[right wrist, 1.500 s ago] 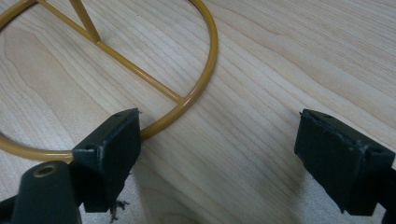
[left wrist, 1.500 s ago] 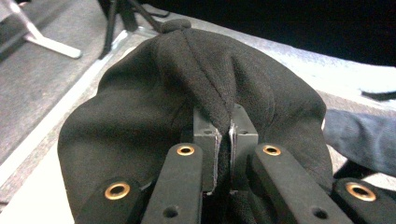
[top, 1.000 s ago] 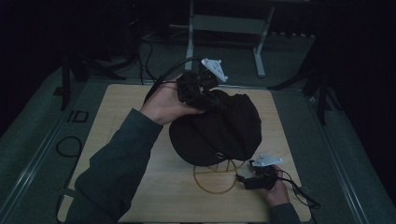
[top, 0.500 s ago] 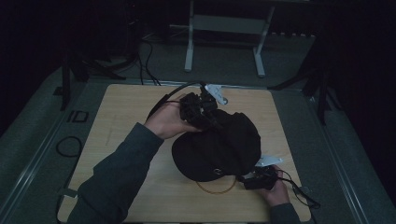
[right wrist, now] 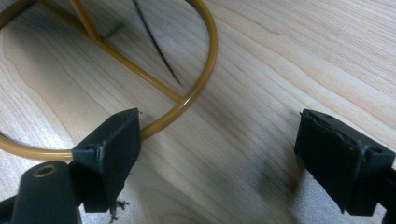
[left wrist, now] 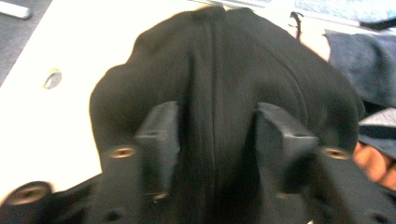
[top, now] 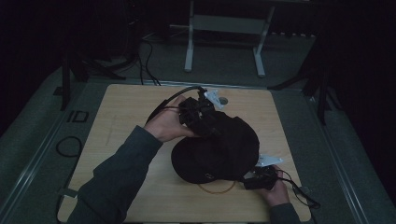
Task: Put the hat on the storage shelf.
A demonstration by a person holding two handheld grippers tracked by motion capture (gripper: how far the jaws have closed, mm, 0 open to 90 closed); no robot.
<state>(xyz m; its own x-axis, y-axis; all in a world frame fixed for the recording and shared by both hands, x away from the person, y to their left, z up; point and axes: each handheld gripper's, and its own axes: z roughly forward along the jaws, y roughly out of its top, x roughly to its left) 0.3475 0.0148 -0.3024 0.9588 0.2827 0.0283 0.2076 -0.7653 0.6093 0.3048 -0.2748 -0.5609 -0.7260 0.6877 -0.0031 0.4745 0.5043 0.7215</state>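
black cap between opening left claw

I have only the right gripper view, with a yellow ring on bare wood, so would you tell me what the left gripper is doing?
Observer: The left gripper is down over a black cap on the table. Its jaws have just been opening, with the cap's crown between them.
Operator: Thank you. Where does my ring sit relative to that cap?
Observer: The ring lies mostly under the cap, and a short arc pokes out at the near edge.
Operator: And how close is my gripper to the cap?
Observer: The right gripper, jaws open, sits right beside the cap's near right edge in the high view. I cannot tell whether they touch.
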